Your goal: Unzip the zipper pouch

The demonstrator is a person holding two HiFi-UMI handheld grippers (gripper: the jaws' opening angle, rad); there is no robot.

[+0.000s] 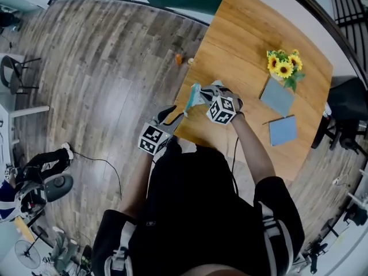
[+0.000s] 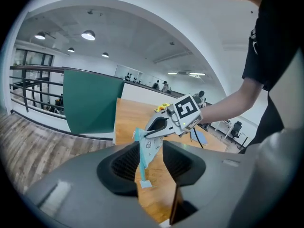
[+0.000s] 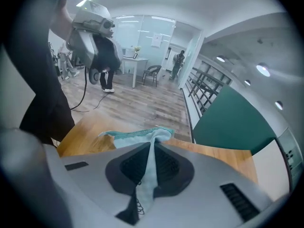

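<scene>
Pinched shut in the right hand-held gripper (image 3: 151, 169): pale teal fabric zipper pouch (image 3: 137, 136), over wooden desk (image 1: 247, 45); hangs between wide-apart jaws of left hand-held gripper (image 2: 151, 156); bears small dark doodle print (image 2: 148, 145), too small to read.

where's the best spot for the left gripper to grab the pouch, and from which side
Probably the lower, narrow end of the pouch, gripped across its flat faces. The pouch hangs limp and edge-on from the right gripper, which pinches its top. The lower end dangles between the open jaws of the left gripper. So come straight on, from the side away from the right gripper, and close there.
</scene>
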